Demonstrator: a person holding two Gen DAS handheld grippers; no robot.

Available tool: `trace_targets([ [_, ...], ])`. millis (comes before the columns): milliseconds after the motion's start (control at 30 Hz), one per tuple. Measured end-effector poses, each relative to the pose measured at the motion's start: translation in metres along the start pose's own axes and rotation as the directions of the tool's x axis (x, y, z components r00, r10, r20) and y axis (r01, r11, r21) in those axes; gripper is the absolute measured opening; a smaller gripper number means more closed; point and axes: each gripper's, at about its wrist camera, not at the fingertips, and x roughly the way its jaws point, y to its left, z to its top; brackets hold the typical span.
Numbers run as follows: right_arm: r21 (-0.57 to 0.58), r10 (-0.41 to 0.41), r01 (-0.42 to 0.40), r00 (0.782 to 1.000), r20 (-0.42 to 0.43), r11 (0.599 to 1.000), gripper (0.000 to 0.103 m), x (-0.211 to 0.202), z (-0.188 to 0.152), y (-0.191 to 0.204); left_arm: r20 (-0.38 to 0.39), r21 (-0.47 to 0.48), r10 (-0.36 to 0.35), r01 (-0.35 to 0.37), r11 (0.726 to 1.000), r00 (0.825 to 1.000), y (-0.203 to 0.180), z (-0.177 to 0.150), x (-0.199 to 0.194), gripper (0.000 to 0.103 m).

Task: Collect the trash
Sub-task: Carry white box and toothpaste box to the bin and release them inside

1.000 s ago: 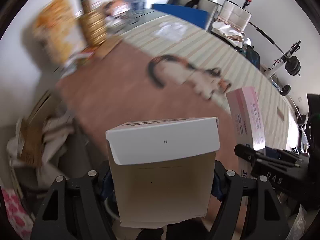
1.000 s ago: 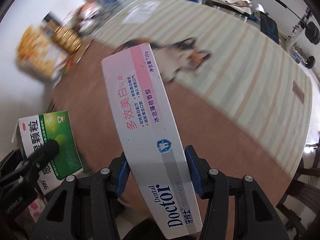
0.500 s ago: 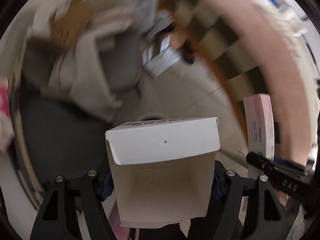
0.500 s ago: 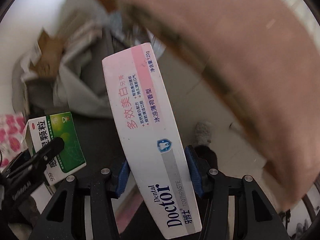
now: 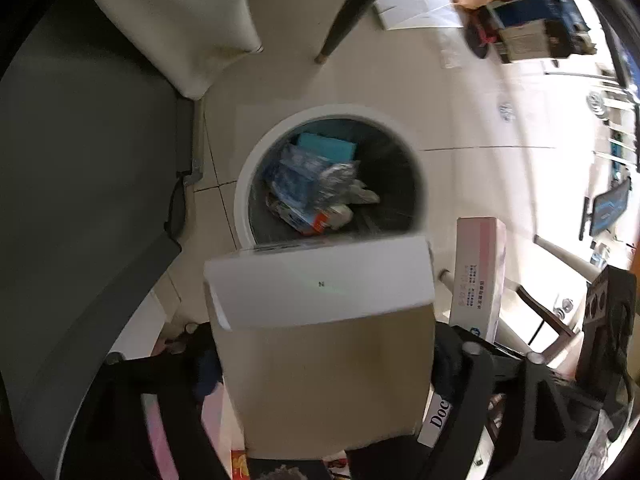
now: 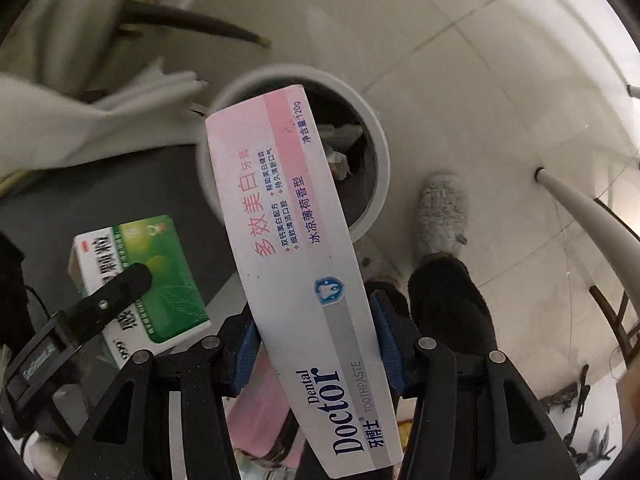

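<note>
Holding both items above the part-filled bin [image 5: 240,200], your left gripper [image 5: 324,364] pinched the green box [image 5: 320,360], your right gripper [image 6: 316,344] pinched the toothpaste carton [image 6: 288,240]; neither was dropped yet.

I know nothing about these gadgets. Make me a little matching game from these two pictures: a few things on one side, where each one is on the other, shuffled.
Things:
1. toothpaste box
2. green medicine box
3. blue plastic wrapper
4. grey slipper

Places:
A. inside the white trash bin
B. on the floor beside the bin
C. clamped in the right tool
D. clamped in the left tool

Pairs: 1-C, 2-D, 3-A, 4-B
</note>
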Motion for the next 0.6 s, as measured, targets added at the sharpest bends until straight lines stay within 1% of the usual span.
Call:
trace_targets([
  [33,-0.004,-0.003,0.003,1.000,-0.019,1.000,0.055,0.016,0.008,-0.003,-0.003,-0.007,0.008,-0.008,1.000,1.000,0.005,0.002,0.009,0.103],
  [133,-0.014,-0.012,0.011,0.999,-0.041,1.000,0.057,0.045,0.029,-0.010,-0.002,-0.034,0.015,-0.015,0.999,1.000,0.019,0.005,0.031,0.103],
  [167,-0.022,-0.011,0.010,0.999,-0.041,1.000,0.071,0.047,0.036,-0.011,0.000,-0.043,0.026,-0.026,0.999,1.000,0.022,0.004,0.036,0.103],
  [200,-0.030,-0.009,0.008,0.999,-0.035,1.000,0.091,0.050,0.039,-0.011,0.008,-0.047,0.036,-0.036,0.998,0.999,0.026,0.003,0.036,0.103],
  [233,-0.044,-0.012,0.011,1.000,-0.023,0.999,0.097,0.049,0.043,-0.011,0.019,-0.047,0.045,-0.044,0.998,0.999,0.029,0.000,0.033,0.103],
  [267,-0.060,-0.031,0.031,1.000,-0.001,0.998,0.099,0.048,0.043,-0.008,0.032,-0.047,0.058,-0.057,0.997,0.998,0.031,-0.002,0.031,0.103],
  [400,-0.102,-0.113,0.119,0.991,0.069,0.988,0.099,0.033,0.034,0.004,0.092,-0.045,0.142,-0.138,0.989,0.986,0.033,-0.017,0.007,0.103],
  [433,-0.123,-0.155,0.167,0.982,0.103,0.978,0.099,0.026,0.027,0.009,0.102,-0.047,0.156,-0.152,0.987,0.983,0.034,-0.020,0.003,0.103],
  [500,-0.158,-0.207,0.233,0.964,0.164,0.959,0.099,0.006,0.019,0.018,0.129,-0.043,0.185,-0.180,0.983,0.974,0.030,-0.031,-0.015,0.103],
  [533,-0.166,-0.220,0.250,0.959,0.179,0.954,0.099,-0.006,0.021,0.022,0.138,-0.042,0.193,-0.189,0.981,0.971,0.030,-0.034,-0.021,0.103],
  [600,-0.190,-0.241,0.283,0.946,0.217,0.940,0.099,-0.028,0.006,0.030,0.162,-0.037,0.206,-0.203,0.978,0.965,0.025,-0.047,-0.042,0.103],
])
